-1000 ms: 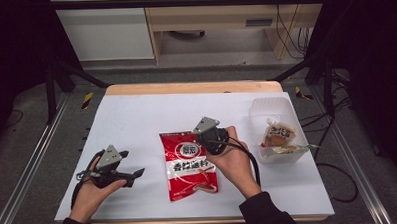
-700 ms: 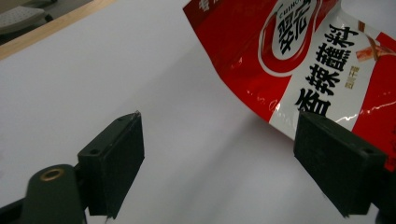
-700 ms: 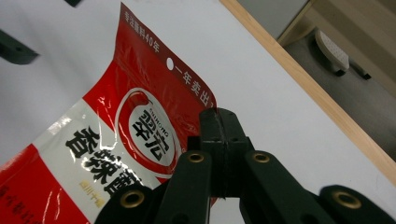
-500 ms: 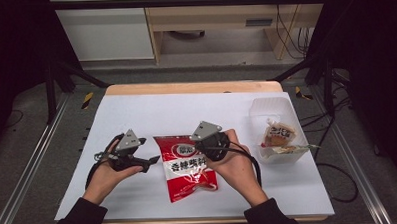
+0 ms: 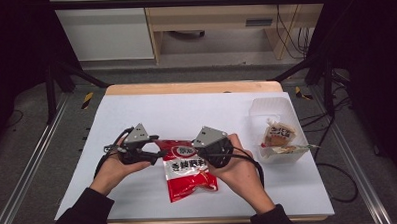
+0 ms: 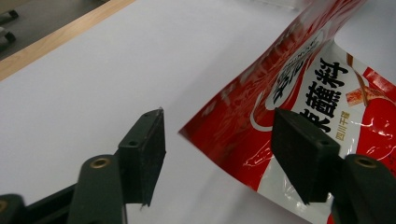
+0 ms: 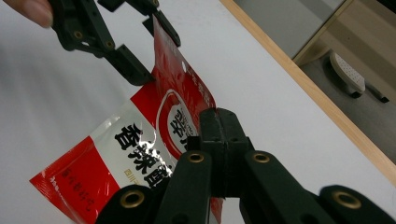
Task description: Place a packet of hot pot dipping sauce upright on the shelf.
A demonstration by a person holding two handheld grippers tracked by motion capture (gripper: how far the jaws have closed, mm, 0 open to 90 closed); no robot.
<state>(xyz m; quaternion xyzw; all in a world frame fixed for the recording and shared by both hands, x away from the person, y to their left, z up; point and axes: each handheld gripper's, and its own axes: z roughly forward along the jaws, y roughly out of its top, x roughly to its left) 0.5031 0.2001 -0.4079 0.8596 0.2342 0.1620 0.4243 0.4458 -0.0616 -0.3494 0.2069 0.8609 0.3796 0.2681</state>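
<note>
A red and white seasoning packet [image 5: 189, 176] lies mid-table with its top edge raised. My right gripper [image 5: 202, 153] is shut on the right part of that top edge; in the right gripper view the jaws [image 7: 219, 135] pinch the packet [image 7: 140, 140]. My left gripper [image 5: 160, 154] is open at the packet's top left corner. In the left gripper view the corner of the packet [image 6: 261, 116] hangs between the two pads without touching either, and the left gripper [image 6: 224, 156] has just been closing its jaws. The right gripper view also has the left gripper [image 7: 142, 51] astride that corner.
A clear plastic tub [image 5: 272, 107] stands at the right of the white table [image 5: 196, 112] and holds wrapped snacks [image 5: 278, 135]. The table's wooden far edge [image 5: 190, 88] runs behind. Metal frame rails flank both sides.
My left hand has moved right up to the packet, and its jaws have narrowed around the top left corner. The right gripper kept its hold and lifted the top edge a little.
</note>
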